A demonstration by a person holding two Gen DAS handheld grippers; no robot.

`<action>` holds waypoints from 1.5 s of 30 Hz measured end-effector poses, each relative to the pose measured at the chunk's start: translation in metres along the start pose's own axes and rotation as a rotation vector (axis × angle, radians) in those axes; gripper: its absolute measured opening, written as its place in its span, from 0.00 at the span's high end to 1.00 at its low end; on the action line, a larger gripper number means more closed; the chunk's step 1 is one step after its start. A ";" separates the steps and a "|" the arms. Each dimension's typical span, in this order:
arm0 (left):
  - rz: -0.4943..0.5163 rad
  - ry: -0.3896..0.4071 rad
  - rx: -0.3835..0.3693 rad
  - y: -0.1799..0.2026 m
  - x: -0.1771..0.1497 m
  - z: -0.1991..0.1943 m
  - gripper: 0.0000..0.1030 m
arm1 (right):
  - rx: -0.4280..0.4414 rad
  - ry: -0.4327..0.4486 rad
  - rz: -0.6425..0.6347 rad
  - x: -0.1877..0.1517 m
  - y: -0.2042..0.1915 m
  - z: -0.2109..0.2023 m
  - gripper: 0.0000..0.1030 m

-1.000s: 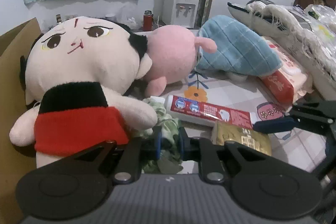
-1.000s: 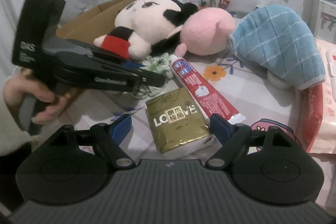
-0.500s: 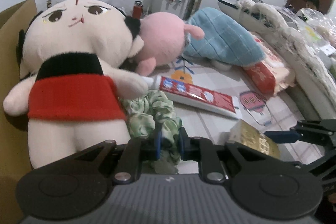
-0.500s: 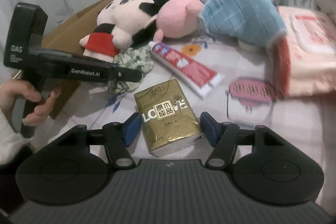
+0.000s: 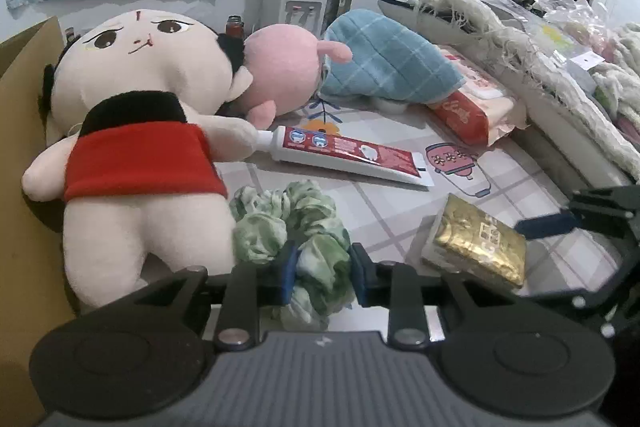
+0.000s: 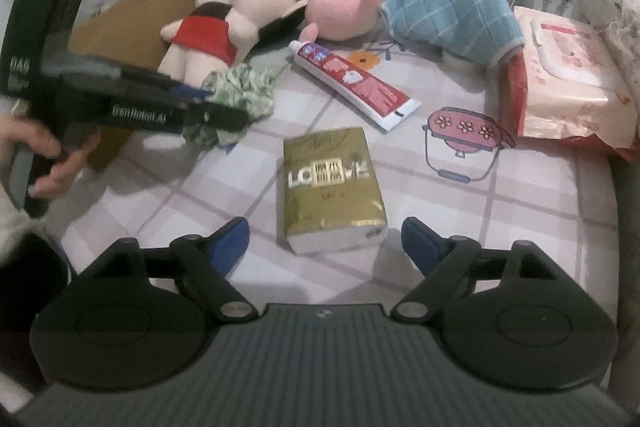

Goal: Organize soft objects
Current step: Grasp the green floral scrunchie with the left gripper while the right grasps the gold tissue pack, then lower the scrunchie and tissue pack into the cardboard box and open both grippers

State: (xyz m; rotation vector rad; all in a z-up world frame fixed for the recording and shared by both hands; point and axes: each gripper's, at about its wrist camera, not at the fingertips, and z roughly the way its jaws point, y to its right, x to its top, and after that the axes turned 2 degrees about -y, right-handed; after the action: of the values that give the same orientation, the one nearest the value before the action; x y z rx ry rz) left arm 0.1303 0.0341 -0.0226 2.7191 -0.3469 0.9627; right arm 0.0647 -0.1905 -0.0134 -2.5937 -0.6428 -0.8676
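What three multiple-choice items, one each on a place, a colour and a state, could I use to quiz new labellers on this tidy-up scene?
1. Where does the red-and-white toothpaste tube lie?
A. On the checked tablecloth, between the plush toys and the gold tissue pack
B. Inside the brown cardboard box
C. On top of the blue checked towel

2. What colour is the top on the cream, big-headed plush doll?
A. Green
B. Red with a black collar
C. Yellow

3. What sits between the fingers of the left gripper?
A. The gold tissue pack
B. Nothing
C. The green-and-white fabric scrunchie

Answers: 1 A, the tube rests on the cloth beyond the gold tissue pack. 2 B, a red top under a black band shows in both views. 3 C, the scrunchie fills the gap while the jaws are opening.
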 end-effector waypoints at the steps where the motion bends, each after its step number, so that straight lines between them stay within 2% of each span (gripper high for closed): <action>1: 0.001 0.001 -0.003 0.001 0.000 0.000 0.70 | 0.000 0.005 0.009 0.003 0.001 0.002 0.18; 4: 0.000 -0.002 -0.010 0.002 0.002 0.003 0.67 | 0.009 0.013 0.012 0.012 0.004 0.011 0.15; 6: 0.003 -0.007 -0.011 0.003 0.003 0.007 0.60 | 0.022 0.002 0.017 0.018 0.006 0.024 0.13; 7: 0.006 -0.012 -0.011 0.004 0.003 0.009 0.57 | 0.023 0.008 0.018 0.019 0.006 0.028 0.13; 8: 0.009 -0.017 -0.009 0.005 0.003 0.012 0.55 | 0.014 0.021 0.013 0.020 0.005 0.030 0.18; 9: 0.019 -0.010 -0.006 0.007 0.003 0.013 0.58 | -0.007 0.020 -0.015 0.021 0.001 0.032 0.41; 10: 0.031 -0.007 -0.004 0.010 0.003 0.014 0.59 | -0.040 0.018 -0.053 0.023 -0.004 0.032 0.50; 11: 0.042 -0.002 0.006 0.013 0.003 0.016 0.77 | -0.051 0.011 -0.050 0.024 -0.005 0.032 0.50; 12: 0.054 -0.001 0.019 0.015 0.002 0.017 0.84 | -0.050 0.015 -0.027 0.024 -0.004 0.031 0.50; 14: 0.082 -0.002 0.077 0.019 0.002 0.018 0.86 | -0.059 0.031 0.001 0.019 -0.004 0.028 0.51; 15: 0.081 -0.006 0.082 0.018 0.003 0.017 0.87 | -0.065 0.044 0.025 0.016 -0.003 0.026 0.51; 17: 0.024 -0.014 0.054 0.010 0.004 0.015 0.87 | -0.052 0.082 0.091 0.007 0.000 0.019 0.51; 19: 0.010 -0.007 0.022 0.007 0.004 0.009 0.88 | -0.016 0.106 0.152 0.001 0.003 0.009 0.51; 22: -0.008 0.055 -0.008 0.009 0.007 -0.012 0.87 | 0.038 0.153 0.218 -0.001 0.002 -0.009 0.51; 25: -0.021 0.140 -0.023 0.017 0.012 -0.046 0.87 | 0.096 0.191 0.225 0.011 -0.007 -0.029 0.51; 30: -0.025 0.285 0.054 0.013 0.014 -0.125 0.87 | 0.213 0.261 0.141 0.054 -0.039 -0.054 0.51; 35: -0.042 0.350 0.239 -0.030 0.017 -0.202 0.86 | 0.333 0.302 0.034 0.110 -0.081 -0.047 0.50; 38: -0.053 0.312 0.356 -0.071 0.025 -0.224 0.86 | 0.392 0.284 -0.017 0.154 -0.110 -0.023 0.50; 40: -0.065 0.254 0.412 -0.109 0.032 -0.224 0.86 | 0.417 0.254 -0.048 0.186 -0.131 0.000 0.50; 42: -0.083 0.195 0.436 -0.142 0.037 -0.213 0.86 | 0.431 0.215 -0.070 0.214 -0.150 0.026 0.50; 44: -0.079 0.113 0.425 -0.173 0.041 -0.190 0.85 | 0.418 0.185 -0.062 0.237 -0.164 0.053 0.50; 45: -0.074 0.076 0.443 -0.187 0.041 -0.173 0.85 | 0.410 0.162 -0.066 0.246 -0.170 0.067 0.50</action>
State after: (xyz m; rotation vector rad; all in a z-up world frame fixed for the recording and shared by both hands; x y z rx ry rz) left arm 0.1159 0.2557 0.1081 3.0432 -0.0151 1.2428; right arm 0.1855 0.0592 0.1183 -2.1262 -0.7710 -0.8524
